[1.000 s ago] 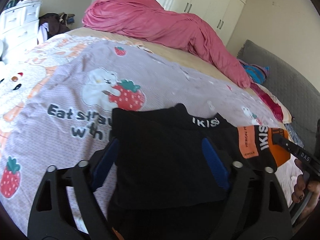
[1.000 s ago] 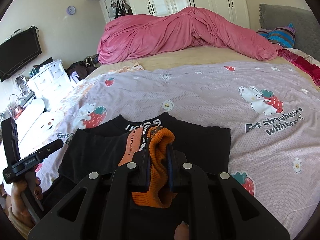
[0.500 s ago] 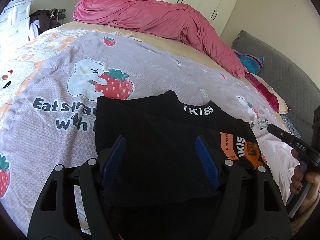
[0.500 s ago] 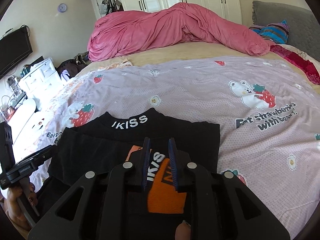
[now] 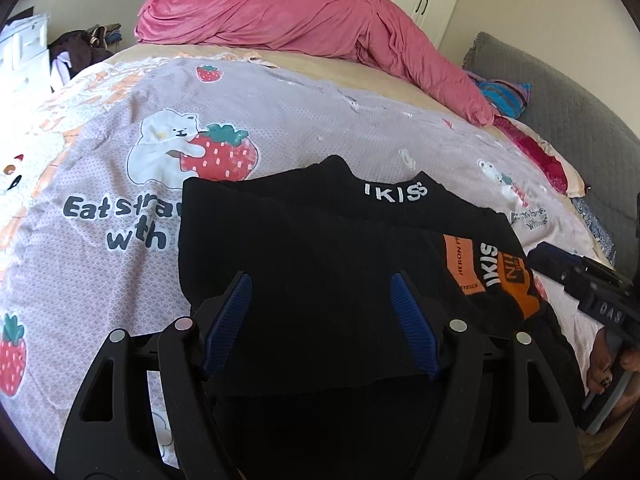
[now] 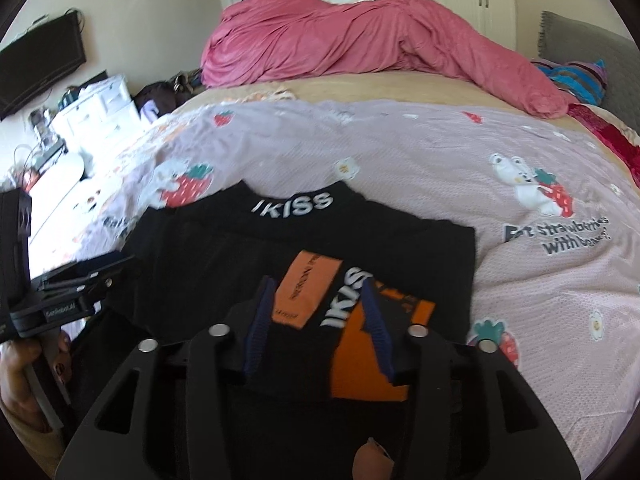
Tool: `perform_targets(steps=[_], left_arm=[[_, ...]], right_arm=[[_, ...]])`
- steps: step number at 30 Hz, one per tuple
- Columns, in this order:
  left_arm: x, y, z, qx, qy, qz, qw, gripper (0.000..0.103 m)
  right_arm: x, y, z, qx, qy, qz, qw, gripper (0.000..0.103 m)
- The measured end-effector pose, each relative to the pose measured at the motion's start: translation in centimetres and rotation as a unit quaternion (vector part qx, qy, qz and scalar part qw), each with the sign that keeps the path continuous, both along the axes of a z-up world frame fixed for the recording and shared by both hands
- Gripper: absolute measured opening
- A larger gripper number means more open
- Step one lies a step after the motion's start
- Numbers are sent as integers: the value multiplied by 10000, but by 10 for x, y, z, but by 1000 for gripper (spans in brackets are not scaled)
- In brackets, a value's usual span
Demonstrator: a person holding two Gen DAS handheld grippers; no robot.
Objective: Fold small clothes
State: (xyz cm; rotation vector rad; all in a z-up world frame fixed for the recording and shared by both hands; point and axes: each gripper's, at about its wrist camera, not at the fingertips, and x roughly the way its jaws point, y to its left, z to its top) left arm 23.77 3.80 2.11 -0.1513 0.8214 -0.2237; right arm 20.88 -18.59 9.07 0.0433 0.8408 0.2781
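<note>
A black top with a white "IKISS" collar lies flat on the bedspread, sleeves folded inward; it also shows in the right wrist view. Its orange-and-black sleeve end lies across the body on the right. My left gripper is open, fingers spread over the folded left side, holding nothing. My right gripper is open, its blue pads either side of the orange sleeve end, which lies flat beneath. The right gripper also shows in the left wrist view.
A lilac strawberry-print bedspread covers the bed. A pink duvet is heaped at the far side. A grey headboard and striped pillow stand right. White drawers and a wall TV stand left of the bed.
My right gripper carried the orange sleeve end down onto the shirt body, then opened and let it go. My left gripper stayed open and shifted slightly.
</note>
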Motion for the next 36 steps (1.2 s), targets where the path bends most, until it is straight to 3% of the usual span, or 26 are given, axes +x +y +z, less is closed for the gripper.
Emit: perform_targets(steps=[3, 14, 18, 20, 27, 32, 36], left_arm=[[0, -5, -3, 150, 69, -66, 9998, 77], [6, -10, -28, 654, 545, -100, 9963, 80], [5, -9, -30, 648, 552, -125, 9963, 81], [3, -9, -30, 642, 558, -144, 9963, 81], [2, -6, -28, 544, 561, -138, 9968, 81], [0, -7, -26, 550, 550, -122, 9969, 81], [-1, -6, -23, 506, 543, -108, 9972, 81]], right_arm=[[0, 8, -7, -93, 120, 105, 9998, 54], [-2, 25, -33, -167, 570, 404, 9974, 59], [5, 16, -45, -404, 901, 155, 9950, 59], [6, 8, -52, -241, 1019, 72, 9945, 59], [4, 2, -48, -31, 1006, 24, 9949, 59], [2, 0, -40, 111, 933, 6, 9956, 69], [1, 0, -36, 158, 899, 26, 9958, 70]])
